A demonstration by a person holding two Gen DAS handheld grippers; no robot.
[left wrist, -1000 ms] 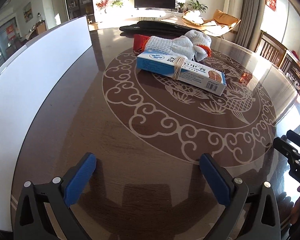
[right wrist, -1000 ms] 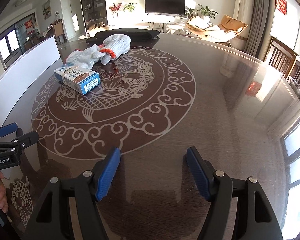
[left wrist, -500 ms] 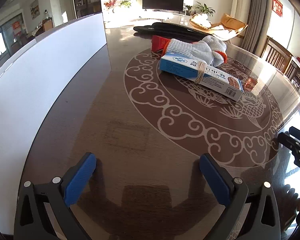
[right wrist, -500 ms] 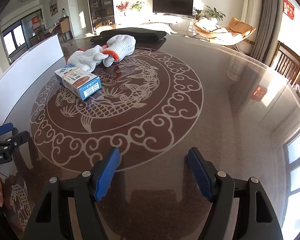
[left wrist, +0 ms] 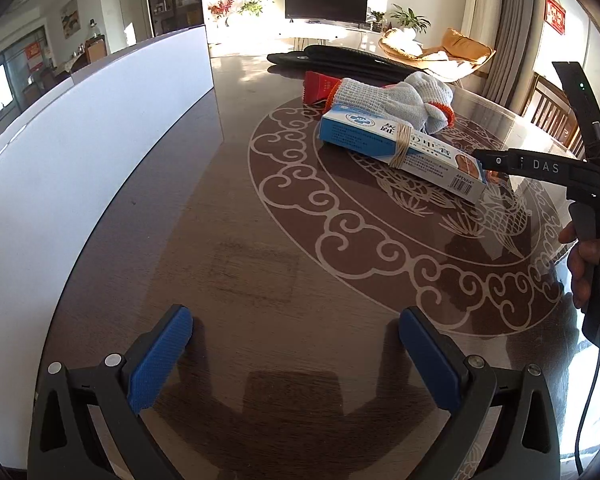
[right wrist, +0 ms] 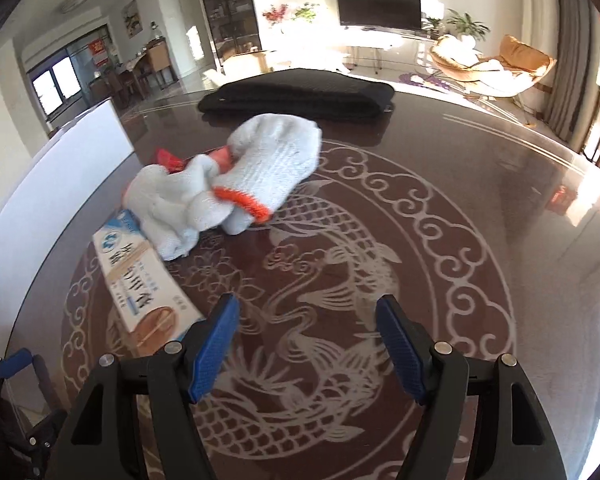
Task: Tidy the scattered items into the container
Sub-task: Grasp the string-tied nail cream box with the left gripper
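A blue and white box (left wrist: 400, 152) bound with a rubber band lies on the round dark table (left wrist: 260, 264). White knit gloves (left wrist: 396, 98) with orange cuffs lie behind it, over a red packet (left wrist: 316, 86). My left gripper (left wrist: 296, 356) is open and empty, low over the table's near side. My right gripper (right wrist: 306, 340) is open and empty, its left finger just beside the box's near end (right wrist: 148, 300). The gloves (right wrist: 236, 184) lie beyond it. The white container wall (left wrist: 80, 152) stands along the left.
A black flat bag (right wrist: 300, 94) lies at the table's far side. The right gripper's body (left wrist: 560, 172) and the hand holding it show at the right of the left wrist view. Chairs stand beyond the table's right edge.
My right gripper has moved forward and left, close up to the box and gloves. My left gripper has turned a little toward the container wall; the right gripper now reaches into its view.
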